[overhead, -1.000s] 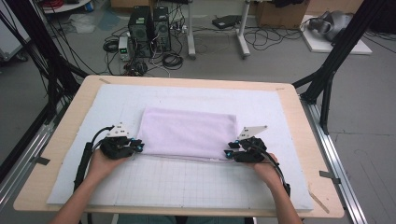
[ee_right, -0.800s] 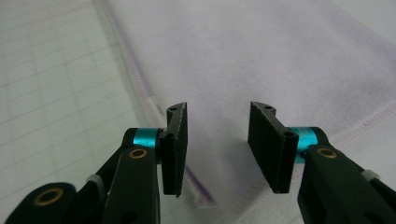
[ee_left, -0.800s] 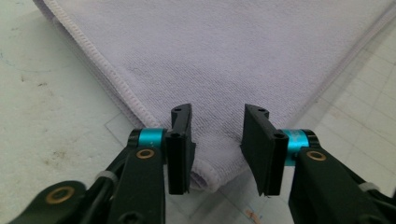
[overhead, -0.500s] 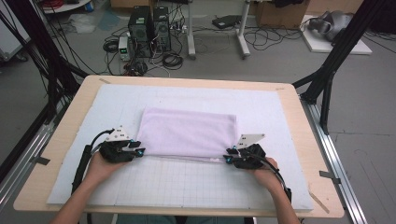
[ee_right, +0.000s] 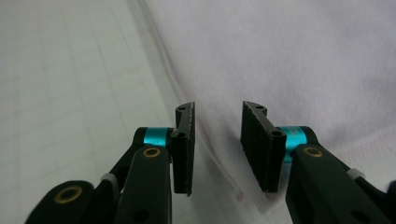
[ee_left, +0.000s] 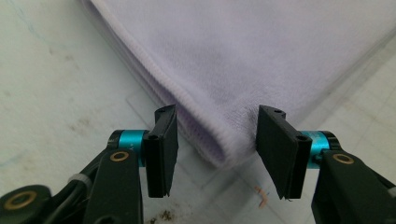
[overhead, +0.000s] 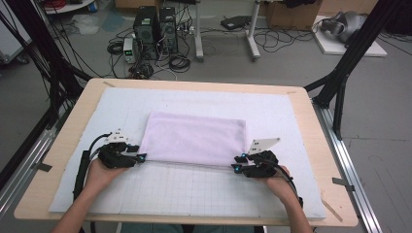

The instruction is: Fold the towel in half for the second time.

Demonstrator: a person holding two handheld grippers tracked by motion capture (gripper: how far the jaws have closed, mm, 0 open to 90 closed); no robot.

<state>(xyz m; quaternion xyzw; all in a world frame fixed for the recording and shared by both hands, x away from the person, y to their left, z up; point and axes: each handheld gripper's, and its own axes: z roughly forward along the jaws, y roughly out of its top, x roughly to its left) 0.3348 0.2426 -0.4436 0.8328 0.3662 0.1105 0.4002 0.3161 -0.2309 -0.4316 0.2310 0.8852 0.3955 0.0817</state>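
Note:
A folded lilac towel lies flat on the white grid mat. My left gripper rests at its near left corner. In the left gripper view the towel's corner lies between the jaws of the left gripper, which have just been opening; the pads stand off the cloth. My right gripper is at the near right corner. In the right gripper view the towel's hem runs between the jaws of the right gripper, which have also just been opening and do not press on it.
The mat covers most of a wooden table. Black frame posts stand at the table's far corners. Computers and cables sit on the floor beyond the far edge.
Both hands stay at the towel's near corners. The right gripper has dipped slightly toward the mat. The towel lies as before.

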